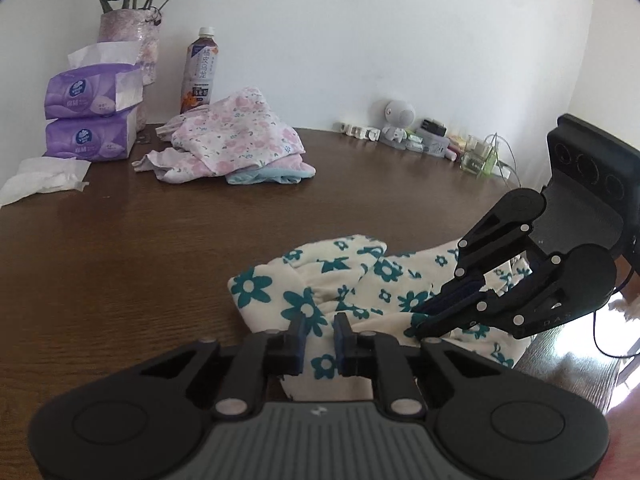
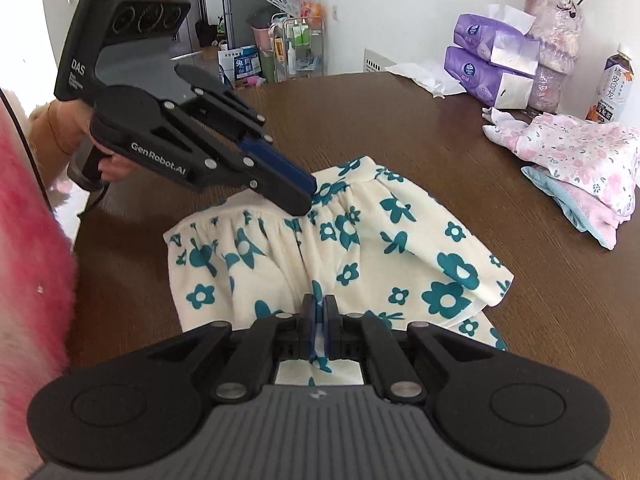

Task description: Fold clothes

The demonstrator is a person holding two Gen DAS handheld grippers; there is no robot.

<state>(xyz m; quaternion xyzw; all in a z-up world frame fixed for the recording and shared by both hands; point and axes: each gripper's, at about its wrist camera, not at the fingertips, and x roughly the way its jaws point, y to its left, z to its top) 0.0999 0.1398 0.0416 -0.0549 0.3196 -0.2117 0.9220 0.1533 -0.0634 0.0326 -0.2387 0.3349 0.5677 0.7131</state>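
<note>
A cream garment with teal flowers (image 1: 360, 280) (image 2: 400, 240) lies bunched on the brown wooden table (image 1: 160, 240) (image 2: 400, 128). My left gripper (image 1: 320, 336) (image 2: 310, 200) sits at its gathered waistband. Its fingers stand a narrow gap apart, with cloth filling the gap. My right gripper (image 2: 320, 320) (image 1: 416, 326) is shut on the garment's near edge, and a sliver of white cloth shows between its pads. The two grippers point toward each other across the garment. The cloth's right edge hangs slightly off the table.
A pile of pink floral clothes (image 1: 236, 140) (image 2: 584, 160) lies at the back. Two purple tissue packs (image 1: 92, 120), a drink bottle (image 1: 198, 76) and a flower vase (image 1: 128, 32) stand behind it. Small items (image 1: 420, 136) line the wall. A pink fuzzy sleeve (image 2: 28, 240) is at the left.
</note>
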